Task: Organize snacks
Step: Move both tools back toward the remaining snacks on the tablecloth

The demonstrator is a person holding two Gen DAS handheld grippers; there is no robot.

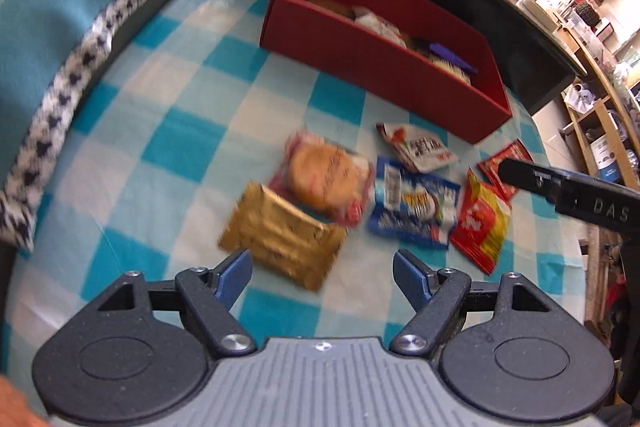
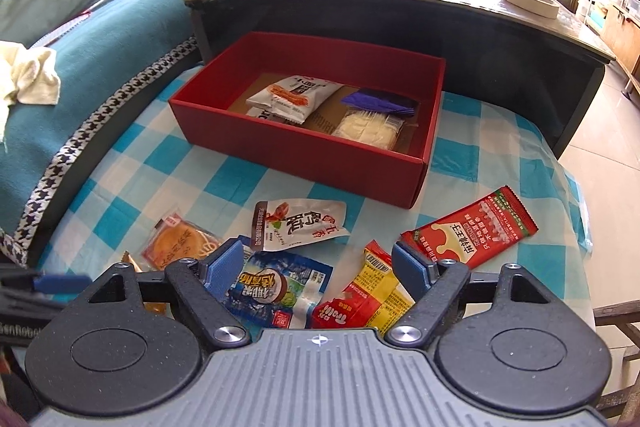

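With both tools spread and empty, the left tool (image 1: pixel 322 269) should straddle the gold packet (image 1: pixel 282 241) just ahead on the checked surface (image 1: pixel 160 131), pinch its edge, then carry it to the red box (image 1: pixel 360 75).

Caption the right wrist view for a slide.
Open right gripper hovers over loose snack packets before a part-filled red box.

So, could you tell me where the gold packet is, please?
In the left wrist view the gold packet lies on the checked cloth, just ahead of the left gripper, touching the round pastry.
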